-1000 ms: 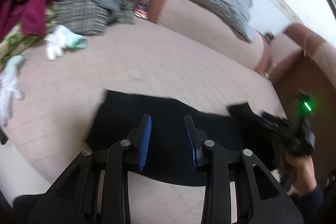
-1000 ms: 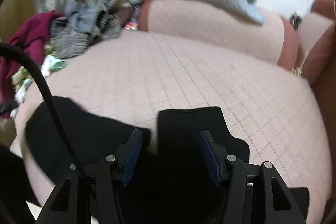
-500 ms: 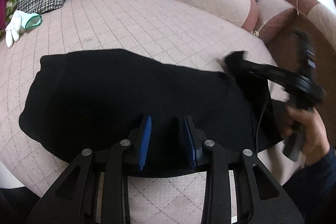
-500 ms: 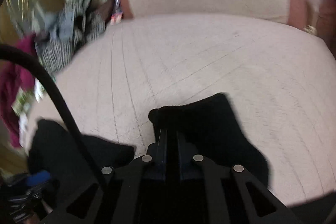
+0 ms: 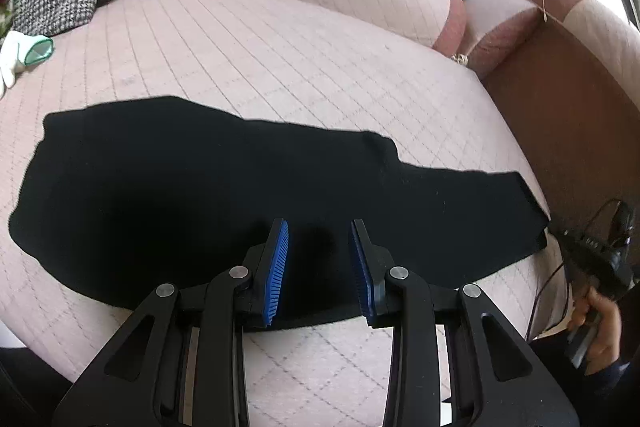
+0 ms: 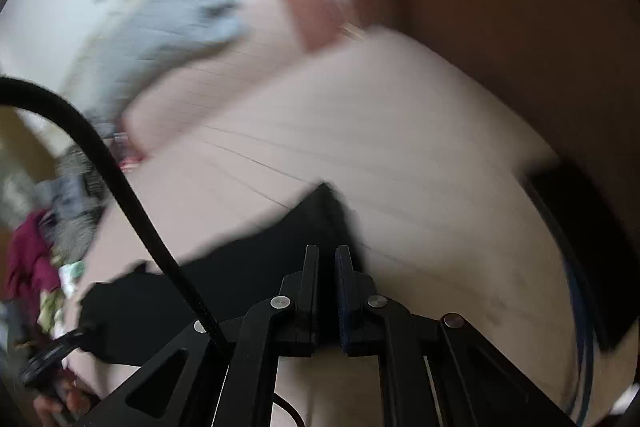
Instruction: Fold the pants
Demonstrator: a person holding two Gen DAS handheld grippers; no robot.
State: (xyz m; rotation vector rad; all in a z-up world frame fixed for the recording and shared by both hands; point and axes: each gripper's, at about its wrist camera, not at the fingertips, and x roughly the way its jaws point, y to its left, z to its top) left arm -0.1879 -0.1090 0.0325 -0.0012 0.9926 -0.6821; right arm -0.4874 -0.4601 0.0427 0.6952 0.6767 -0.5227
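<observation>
The black pants [image 5: 224,195] lay flat and lengthwise across the quilted pink sofa seat [image 5: 280,47], legs together, cuff end toward my right. My left gripper [image 5: 319,259] hung over their near edge with its blue pads [image 5: 277,269] spread and nothing between them. My right gripper [image 6: 327,283] had its fingers pinched together; the view was too blurred to tell whether any cloth was caught. For a clean fold I judged both grippers should take matching corners at one end and carry them over evenly.
</observation>
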